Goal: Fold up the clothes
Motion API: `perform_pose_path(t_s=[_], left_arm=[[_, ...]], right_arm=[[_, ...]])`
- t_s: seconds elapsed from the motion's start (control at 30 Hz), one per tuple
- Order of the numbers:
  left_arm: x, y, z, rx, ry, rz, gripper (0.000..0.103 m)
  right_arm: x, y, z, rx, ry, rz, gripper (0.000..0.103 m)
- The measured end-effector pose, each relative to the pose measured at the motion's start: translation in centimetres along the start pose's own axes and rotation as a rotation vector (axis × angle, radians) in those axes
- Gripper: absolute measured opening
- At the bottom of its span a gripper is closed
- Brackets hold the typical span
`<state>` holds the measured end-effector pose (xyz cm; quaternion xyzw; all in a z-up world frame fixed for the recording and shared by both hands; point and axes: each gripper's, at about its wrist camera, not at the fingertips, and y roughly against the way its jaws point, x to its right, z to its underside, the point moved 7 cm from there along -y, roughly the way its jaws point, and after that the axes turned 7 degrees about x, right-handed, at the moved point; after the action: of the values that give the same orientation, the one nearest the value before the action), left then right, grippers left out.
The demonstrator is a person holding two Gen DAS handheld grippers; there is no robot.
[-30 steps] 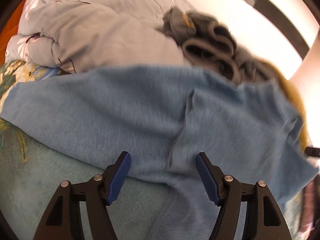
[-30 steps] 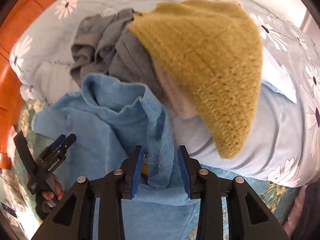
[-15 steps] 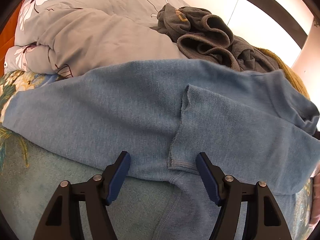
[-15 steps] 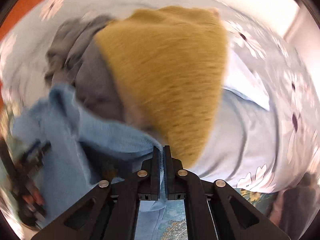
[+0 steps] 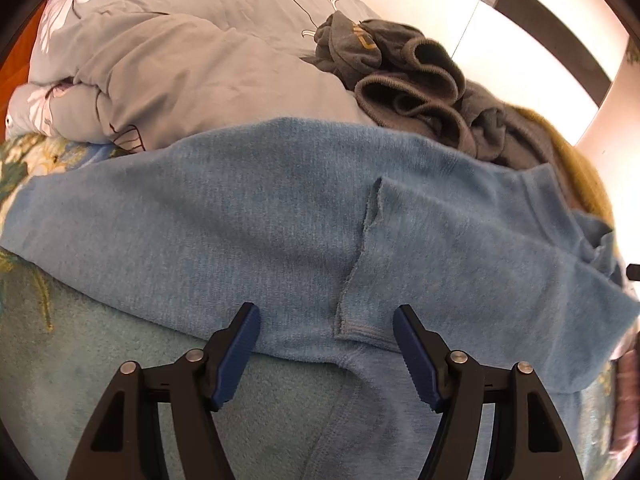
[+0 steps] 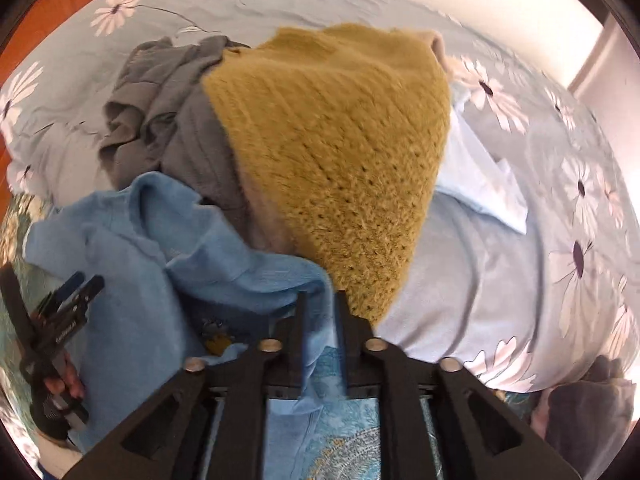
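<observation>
Jaws of the right gripper [image 6: 319, 312] pinch one blue sweater [image 6: 132, 256].

The gray garment [image 6: 176, 120] lies mostly hidden under the yellow sweater [image 6: 332, 160], whose own lower layers cannot be seen. A fold of the blue sweater [image 6: 224, 256] covers the right gripper's [image 6: 320, 300] fingertips, and its small print just below that fold is too dark to read. The sweater's hem runs off the frame's bottom edge [image 5: 360, 432].
</observation>
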<state>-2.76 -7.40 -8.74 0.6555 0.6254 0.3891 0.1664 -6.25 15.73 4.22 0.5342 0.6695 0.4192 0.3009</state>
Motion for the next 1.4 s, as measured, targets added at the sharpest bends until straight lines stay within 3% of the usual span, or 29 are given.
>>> perform_pose_path(t_s=[0.03,0.27,0.43,0.67,0.7,0.73,0.77,0.9,0.93,1.03,1.07,1.2,1.4], left_arm=[[-0.1,0.1,0.0,0.002,0.027,0.028,0.073],[-1.3,1.0,-0.2,0.021,0.228,0.201,0.069],[-0.7,1.1,-0.1,0.014,0.228,0.233,0.047],[-0.7,-0.4,-0.3,-0.009,0.248,0.253,0.039],[-0.8,-0.2,-0.2,-0.006,0.253,0.254,0.031],[-1.0,-0.2,-0.2,-0.006,0.259,0.253,0.011],[-1.1,-0.2,-0.1,-0.009,0.263,0.251,0.005],[-0.8,0.4,-0.4,0.017,0.228,0.234,0.005],[-0.8,1.0,-0.8,0.042,0.232,0.242,0.005],[-1.7,4.1,-3.0,0.167,0.293,0.293,0.005],[-2.3,4.4,-3.2,0.176,0.298,0.282,0.005],[-4.2,2.1,-1.8,0.088,0.338,0.195,0.005],[-4.8,1.4,-0.9,0.045,0.369,0.189,0.005]], right_arm=[[-0.1,0.2,0.1,0.002,0.003,0.000,0.033],[-0.2,0.0,1.1,-0.024,-0.030,-0.020,0.035],[-0.1,0.0,1.8,-0.037,-0.059,-0.034,0.035],[0.1,0.3,1.9,-0.044,-0.080,-0.045,0.035],[0.2,0.4,1.9,-0.043,-0.085,-0.047,0.035],[0.1,0.4,1.9,-0.045,-0.087,-0.052,0.035],[0.1,0.4,1.9,-0.046,-0.085,-0.054,0.035],[0.2,0.7,1.8,-0.041,-0.092,-0.058,0.035],[0.7,1.2,3.1,-0.034,-0.094,-0.059,0.035],[0.0,0.9,2.0,-0.005,-0.085,-0.050,0.035],[0.2,1.0,1.7,0.001,-0.080,-0.043,0.035],[-0.1,1.2,0.7,0.014,-0.060,-0.057,0.035],[-3.3,-0.8,0.5,-0.030,0.098,-0.074,0.035]])
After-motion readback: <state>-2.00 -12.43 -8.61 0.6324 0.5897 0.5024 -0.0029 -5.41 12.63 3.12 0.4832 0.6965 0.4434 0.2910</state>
